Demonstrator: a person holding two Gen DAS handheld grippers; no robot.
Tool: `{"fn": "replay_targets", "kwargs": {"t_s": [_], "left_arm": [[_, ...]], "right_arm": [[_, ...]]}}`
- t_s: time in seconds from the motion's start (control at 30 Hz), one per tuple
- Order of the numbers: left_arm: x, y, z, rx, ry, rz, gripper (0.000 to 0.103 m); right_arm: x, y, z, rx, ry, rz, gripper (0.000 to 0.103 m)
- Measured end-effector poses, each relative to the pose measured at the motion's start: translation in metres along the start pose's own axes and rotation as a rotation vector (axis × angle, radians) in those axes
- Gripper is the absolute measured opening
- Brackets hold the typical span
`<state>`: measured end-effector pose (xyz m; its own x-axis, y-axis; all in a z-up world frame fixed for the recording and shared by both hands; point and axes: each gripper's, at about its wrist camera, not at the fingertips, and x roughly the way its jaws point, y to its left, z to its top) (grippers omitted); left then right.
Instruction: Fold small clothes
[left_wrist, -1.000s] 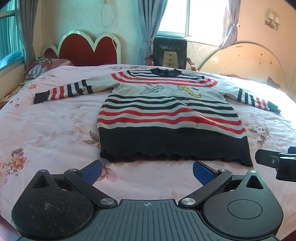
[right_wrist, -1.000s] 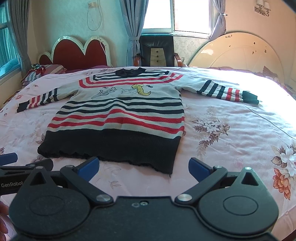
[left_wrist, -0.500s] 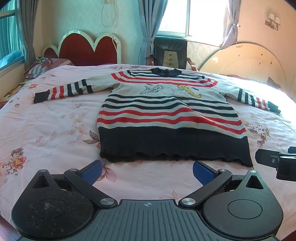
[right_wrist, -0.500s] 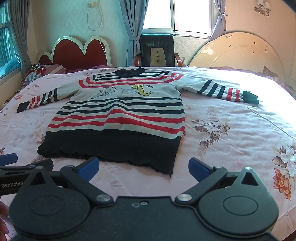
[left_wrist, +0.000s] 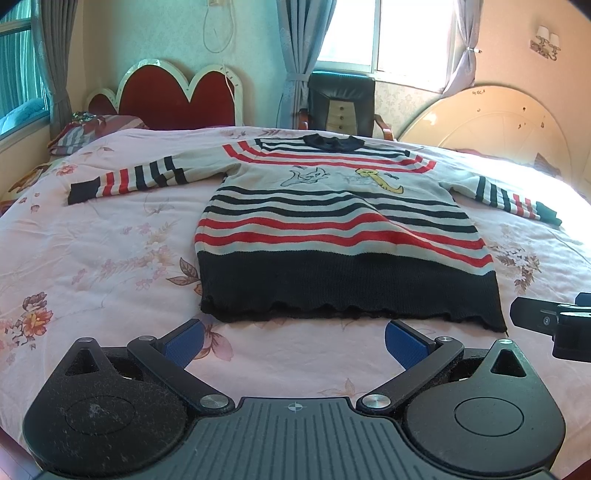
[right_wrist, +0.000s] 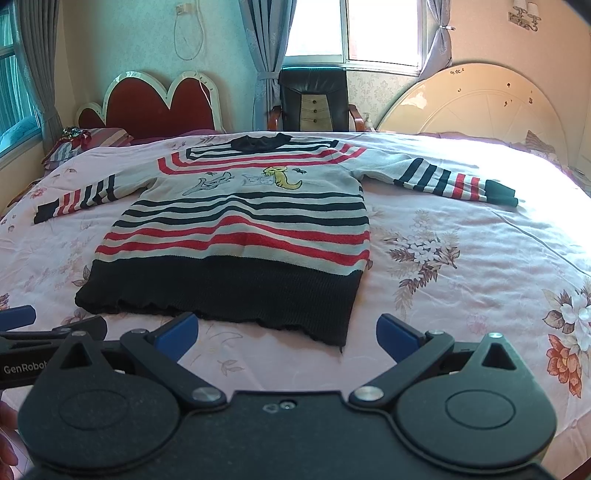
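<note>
A small striped sweater (left_wrist: 332, 229) lies flat and face up on the pink floral bed (left_wrist: 92, 258), both sleeves spread out, black hem toward me. It also shows in the right wrist view (right_wrist: 240, 236). My left gripper (left_wrist: 293, 341) is open and empty, just short of the hem's middle. My right gripper (right_wrist: 286, 334) is open and empty, in front of the hem's right corner. The right gripper shows at the right edge of the left wrist view (left_wrist: 554, 325); the left gripper shows at the left edge of the right wrist view (right_wrist: 44, 328).
A red heart-shaped headboard (left_wrist: 177, 96) and a striped pillow (left_wrist: 85, 129) are at the far left. A black chair (left_wrist: 341, 103) stands under the window. A cream round headboard (left_wrist: 487, 125) leans at the far right.
</note>
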<state>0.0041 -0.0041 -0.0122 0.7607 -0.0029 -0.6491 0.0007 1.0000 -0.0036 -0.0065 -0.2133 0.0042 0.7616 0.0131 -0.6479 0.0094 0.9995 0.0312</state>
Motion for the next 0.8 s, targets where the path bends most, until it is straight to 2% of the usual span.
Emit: {"fn": "replay_targets", "kwargs": {"t_s": [0.7,0.8], "left_arm": [[0.006,0.007,0.0,-0.007,0.009,0.004,0.103],[0.011,0.002,0.001,0.004,0.028,-0.03,0.103]], "right_arm": [[0.008,0.005,0.003,-0.016,0.023,0.002,0.102],[0.011,0.0,0.004,-0.002,0.037,0.014,0.102]]}}
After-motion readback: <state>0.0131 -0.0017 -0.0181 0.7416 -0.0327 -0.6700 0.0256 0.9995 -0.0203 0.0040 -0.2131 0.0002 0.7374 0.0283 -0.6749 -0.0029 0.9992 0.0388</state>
